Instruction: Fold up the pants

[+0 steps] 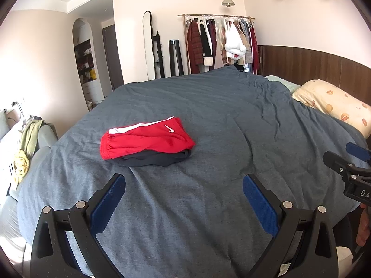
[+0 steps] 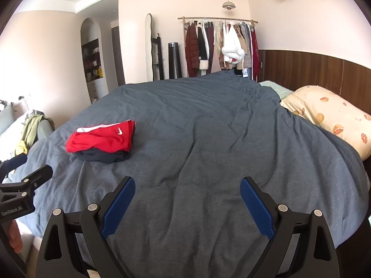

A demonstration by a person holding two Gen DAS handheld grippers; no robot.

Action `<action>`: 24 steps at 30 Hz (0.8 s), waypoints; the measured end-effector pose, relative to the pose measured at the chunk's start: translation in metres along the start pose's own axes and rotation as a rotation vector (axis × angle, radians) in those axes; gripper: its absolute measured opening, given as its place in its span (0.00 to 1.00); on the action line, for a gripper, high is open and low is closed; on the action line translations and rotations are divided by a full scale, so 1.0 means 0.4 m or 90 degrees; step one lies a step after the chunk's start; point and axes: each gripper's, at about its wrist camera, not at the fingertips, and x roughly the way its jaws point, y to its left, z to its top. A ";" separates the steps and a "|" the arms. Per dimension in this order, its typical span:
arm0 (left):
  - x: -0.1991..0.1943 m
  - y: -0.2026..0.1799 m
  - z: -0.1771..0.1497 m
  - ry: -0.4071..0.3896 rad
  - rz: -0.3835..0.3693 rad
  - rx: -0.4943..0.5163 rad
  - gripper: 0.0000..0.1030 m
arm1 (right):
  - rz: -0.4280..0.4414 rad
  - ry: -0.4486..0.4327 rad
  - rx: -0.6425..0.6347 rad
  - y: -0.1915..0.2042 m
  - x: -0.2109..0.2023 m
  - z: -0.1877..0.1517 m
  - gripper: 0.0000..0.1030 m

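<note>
Red folded shorts (image 1: 148,140) with a white stripe and swoosh lie on top of a folded dark garment (image 1: 155,159) on the grey bed cover (image 1: 208,120). The stack also shows in the right wrist view: the red shorts (image 2: 102,137) over the dark garment (image 2: 104,156). My left gripper (image 1: 184,180) is open and empty, above the cover just in front of the stack. My right gripper (image 2: 187,183) is open and empty, to the right of the stack. Each gripper shows at the edge of the other's view: the right gripper (image 1: 347,159), the left gripper (image 2: 27,169).
A cream pillow with an orange print (image 2: 334,118) lies at the bed's right end by the wooden headboard panel (image 2: 313,69). A clothes rack (image 2: 220,46) stands behind the bed. A chair with green and yellow clothes (image 1: 25,148) is at the left.
</note>
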 end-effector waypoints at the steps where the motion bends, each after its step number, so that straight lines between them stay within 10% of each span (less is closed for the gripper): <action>1: 0.002 -0.002 -0.001 0.001 0.001 0.002 1.00 | 0.000 0.001 -0.002 0.000 0.001 0.000 0.90; 24: 0.040 0.005 -0.008 0.013 0.014 0.008 1.00 | -0.001 0.026 0.003 -0.007 0.037 -0.001 0.90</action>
